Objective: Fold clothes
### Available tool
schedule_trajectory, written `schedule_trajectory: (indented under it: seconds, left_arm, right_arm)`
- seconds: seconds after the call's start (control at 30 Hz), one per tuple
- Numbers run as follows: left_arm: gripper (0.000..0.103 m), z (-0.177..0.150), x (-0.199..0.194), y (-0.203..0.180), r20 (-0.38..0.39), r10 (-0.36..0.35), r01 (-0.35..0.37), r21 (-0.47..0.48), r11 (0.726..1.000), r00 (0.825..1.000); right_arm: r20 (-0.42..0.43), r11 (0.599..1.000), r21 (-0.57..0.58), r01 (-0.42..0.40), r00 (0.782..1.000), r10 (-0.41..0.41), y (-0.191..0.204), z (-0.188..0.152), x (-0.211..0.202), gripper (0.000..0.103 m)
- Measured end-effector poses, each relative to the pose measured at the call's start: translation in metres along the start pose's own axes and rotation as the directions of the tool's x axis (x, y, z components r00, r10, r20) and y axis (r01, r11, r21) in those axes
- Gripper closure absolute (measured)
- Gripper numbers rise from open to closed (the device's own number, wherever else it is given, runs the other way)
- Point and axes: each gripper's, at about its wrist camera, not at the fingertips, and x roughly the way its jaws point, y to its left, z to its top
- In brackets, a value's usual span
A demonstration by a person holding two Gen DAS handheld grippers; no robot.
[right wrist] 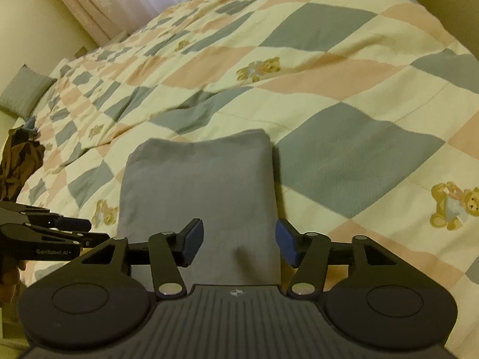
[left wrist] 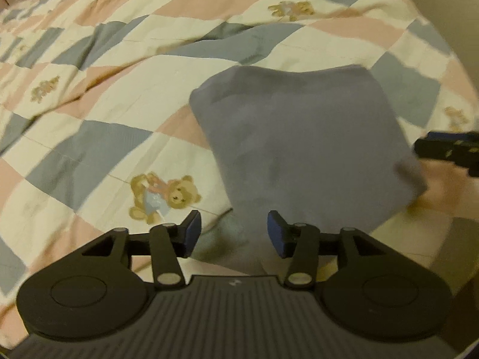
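Your left gripper (left wrist: 234,233) stands part open over the near edge of the folded grey cloth (left wrist: 302,143), its pads clear of the fabric. Your right gripper (right wrist: 239,242) is likewise part open above the same cloth, gripping nothing. The cloth lies flat on the checked quilt (right wrist: 344,95), near its front edge.

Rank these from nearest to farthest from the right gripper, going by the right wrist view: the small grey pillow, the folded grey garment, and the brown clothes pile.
From the right gripper:
1. Folded grey garment, directly ahead on the quilt, its near edge between the open jaws.
2. Brown clothes pile, far left at the bed's edge.
3. Small grey pillow, upper left, beyond the pile.
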Motion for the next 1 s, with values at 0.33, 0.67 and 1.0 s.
schedule_trajectory:
  seconds: [0.33, 0.67, 1.0]
  left_arm:
    - [0.039, 0.002, 0.027, 0.056, 0.103, -0.329, 0.345, -0.288, 0.894, 0.939]
    - [0.047, 0.009, 0.095, 0.076, 0.141, -0.537, 0.542, -0.414, 0.732, 0.832]
    - [0.075, 0.045, 0.070, 0.059, 0.049, -0.539, 0.537, -0.200, 0.819, 0.841]
  right_arm:
    - [-0.053, 0.968, 0.129, -0.216, 0.973, 0.224, -0.051, 0.013, 0.024, 0.029]
    - [-0.162, 0.906, 0.228, -0.357, 0.903, 0.397, -0.081, 0.026, 0.094, 0.039]
    - [-0.058, 0.860, 0.315, -0.401, 0.897, 0.439, -0.067, 0.008, 0.081, 0.073]
